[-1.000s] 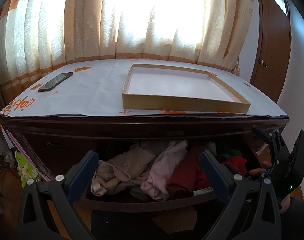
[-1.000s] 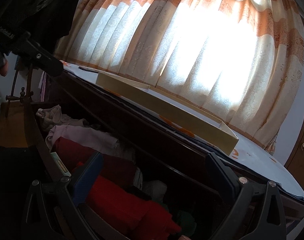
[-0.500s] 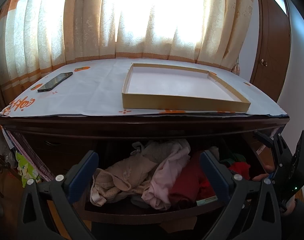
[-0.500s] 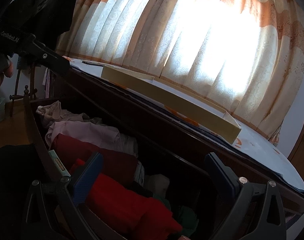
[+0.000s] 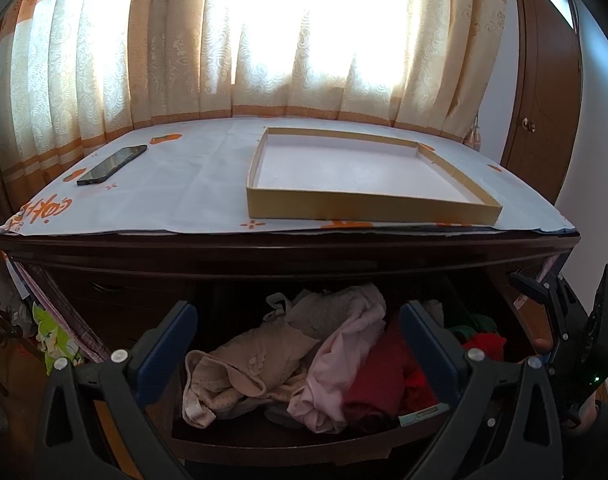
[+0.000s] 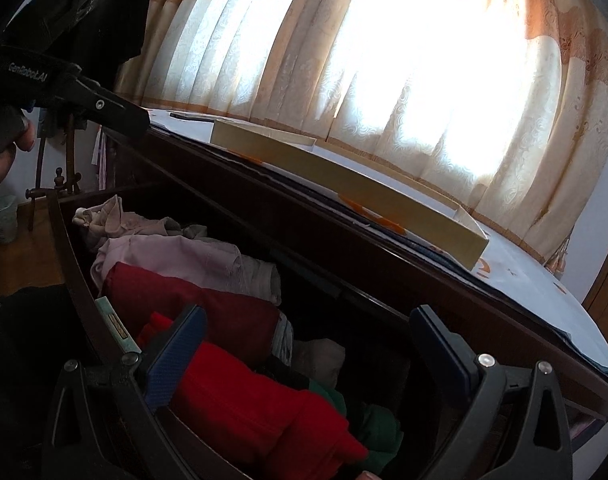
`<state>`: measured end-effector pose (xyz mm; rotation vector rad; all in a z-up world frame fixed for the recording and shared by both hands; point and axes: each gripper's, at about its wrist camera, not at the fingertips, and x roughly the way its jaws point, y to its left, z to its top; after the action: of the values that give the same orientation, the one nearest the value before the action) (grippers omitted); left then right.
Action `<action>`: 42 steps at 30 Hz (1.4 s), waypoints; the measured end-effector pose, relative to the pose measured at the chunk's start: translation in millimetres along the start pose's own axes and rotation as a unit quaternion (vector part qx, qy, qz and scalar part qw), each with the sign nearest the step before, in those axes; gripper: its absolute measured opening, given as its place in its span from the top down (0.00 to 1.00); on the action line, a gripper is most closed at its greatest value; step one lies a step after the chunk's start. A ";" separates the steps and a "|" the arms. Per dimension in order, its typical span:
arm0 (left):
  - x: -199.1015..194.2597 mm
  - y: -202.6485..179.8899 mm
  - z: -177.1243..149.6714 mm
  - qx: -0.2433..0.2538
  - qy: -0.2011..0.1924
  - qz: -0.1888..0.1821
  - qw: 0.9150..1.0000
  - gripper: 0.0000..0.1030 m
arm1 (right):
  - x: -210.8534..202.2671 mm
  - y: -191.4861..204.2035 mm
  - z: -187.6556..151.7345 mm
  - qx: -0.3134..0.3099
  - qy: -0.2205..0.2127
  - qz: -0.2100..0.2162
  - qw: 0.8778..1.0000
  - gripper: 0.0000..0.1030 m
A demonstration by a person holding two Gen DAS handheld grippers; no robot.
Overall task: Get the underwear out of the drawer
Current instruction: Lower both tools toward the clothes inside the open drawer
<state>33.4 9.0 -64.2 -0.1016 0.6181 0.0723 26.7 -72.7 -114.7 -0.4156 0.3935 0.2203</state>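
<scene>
Open dark wooden drawer [image 5: 304, 446], pulled out below the dresser top. Inside, crumpled beige dotted underwear [image 5: 240, 368] at the left end, long axis running left to right along the drawer front, next to a pale pink garment [image 5: 336, 360] and dark red folded cloth [image 5: 378, 380]. Left gripper [image 5: 294, 344] spread wide, empty, hovering over the pile. Right gripper [image 6: 308, 356] likewise spread, empty, above bright red cloth [image 6: 260, 404]. On top, shallow yellow cardboard tray [image 5: 368, 204] and black phone [image 5: 112, 164].

the open drawer [image 5: 304, 446] sits below the dresser top [image 5: 192, 204]. on that top, a phone [image 5: 112, 165] lies left of a shallow box [image 5: 368, 204]. in the drawer, underwear [image 5: 288, 364] is heaped. curtains [image 5: 176, 52] hang behind the dresser top.
</scene>
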 end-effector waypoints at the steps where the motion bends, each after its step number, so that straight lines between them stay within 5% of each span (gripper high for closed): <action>1: 0.0 0.0 0.0 0.000 0.000 0.000 1.000 0.00 | -0.2 -0.5 0.2 0.001 0.001 0.001 1.000 0.01; 23: -6.1 7.0 7.5 0.004 -0.003 0.007 1.000 0.00 | 6.2 -10.3 0.9 0.012 0.022 0.023 0.999 0.01; 42: -4.4 29.3 17.5 -0.001 -0.001 0.020 1.000 0.00 | 17.3 -13.2 2.5 0.005 0.080 0.070 0.994 0.01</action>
<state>37.0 39.9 -49.6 -0.0923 0.6188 0.1110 46.9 -81.1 -115.1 -0.3965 0.5824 0.3228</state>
